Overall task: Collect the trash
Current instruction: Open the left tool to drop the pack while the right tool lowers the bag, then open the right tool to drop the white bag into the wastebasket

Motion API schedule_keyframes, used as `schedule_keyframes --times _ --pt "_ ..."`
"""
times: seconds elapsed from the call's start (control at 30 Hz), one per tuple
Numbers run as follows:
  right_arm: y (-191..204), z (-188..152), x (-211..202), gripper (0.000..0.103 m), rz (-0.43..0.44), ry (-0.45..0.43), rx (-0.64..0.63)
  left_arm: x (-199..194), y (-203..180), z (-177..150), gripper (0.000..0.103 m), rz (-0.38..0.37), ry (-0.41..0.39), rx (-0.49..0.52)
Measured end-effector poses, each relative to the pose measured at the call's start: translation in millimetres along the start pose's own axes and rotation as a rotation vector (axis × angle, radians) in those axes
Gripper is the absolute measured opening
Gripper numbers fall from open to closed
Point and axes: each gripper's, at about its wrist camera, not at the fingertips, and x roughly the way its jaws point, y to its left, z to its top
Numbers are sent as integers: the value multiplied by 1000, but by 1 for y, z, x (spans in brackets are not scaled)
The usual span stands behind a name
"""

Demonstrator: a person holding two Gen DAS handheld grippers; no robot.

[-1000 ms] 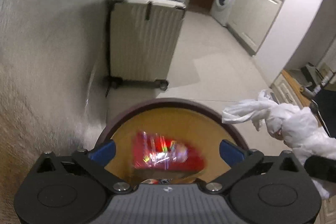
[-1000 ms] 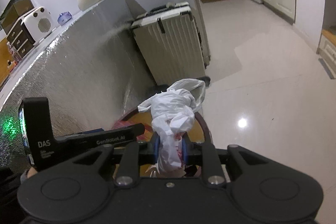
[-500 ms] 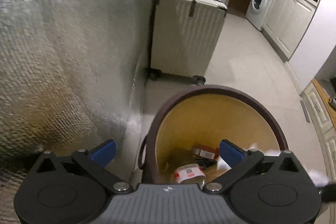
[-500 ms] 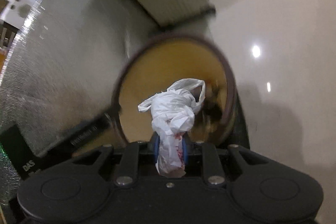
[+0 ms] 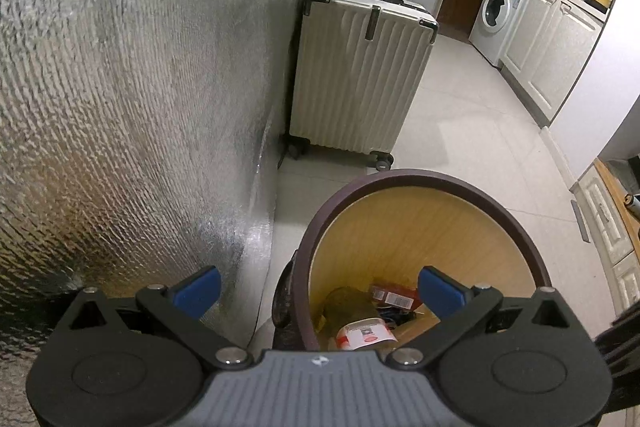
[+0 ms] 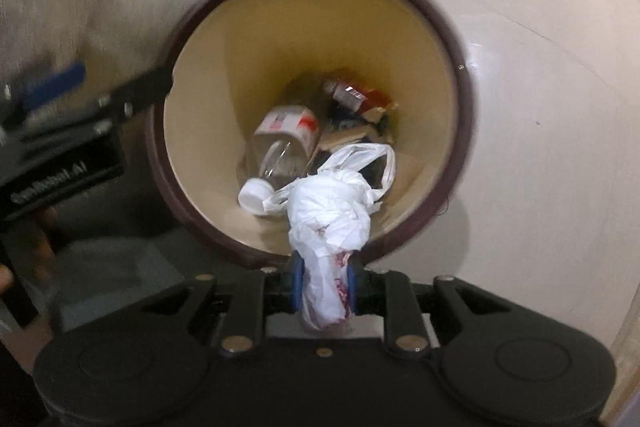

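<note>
A round trash bin with a dark brown rim (image 5: 416, 179) and a yellow inside stands on the floor; it also shows in the right wrist view (image 6: 460, 75). Inside lie a clear plastic bottle (image 6: 284, 139) with a white cap, a red wrapper (image 6: 356, 97) and other scraps. My right gripper (image 6: 325, 285) is shut on a knotted white plastic bag (image 6: 332, 211) and holds it above the bin's near rim. My left gripper (image 5: 318, 287) is open and empty over the bin's left rim.
A silver foil-covered wall (image 5: 120, 107) runs along the left of the bin. A beige hard suitcase (image 5: 360, 79) stands behind the bin. A washing machine (image 5: 496, 19) and white cabinets (image 5: 560, 51) line the far right over the pale tiled floor (image 5: 472, 147).
The left gripper has let the red wrapper fall into the bin and has pulled back to the left. The right gripper has tipped down over the bin's mouth with the white bag.
</note>
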Motion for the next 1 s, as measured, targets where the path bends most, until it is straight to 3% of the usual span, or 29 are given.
schedule_keyframes --times 0.13,0.33,0.57,0.73,0.9,1.0 --pt "2 17 24 22 -15 13 -9 5 4 -2 103 4 7 -7" --pt "-4 34 35 22 32 -79 91 8 10 -1 103 6 2 -26" --pt "-2 9 -34 22 59 -195 16 4 15 1 103 5 -19 -68" --pt "-15 -10 -73 23 100 -350 50 2 15 0 103 7 -28 -77" --pt "-11 4 -31 24 155 -372 82 0 14 0 103 8 -28 -83" --pt "-12 15 13 32 175 -326 108 0 15 0 103 12 -15 -73"
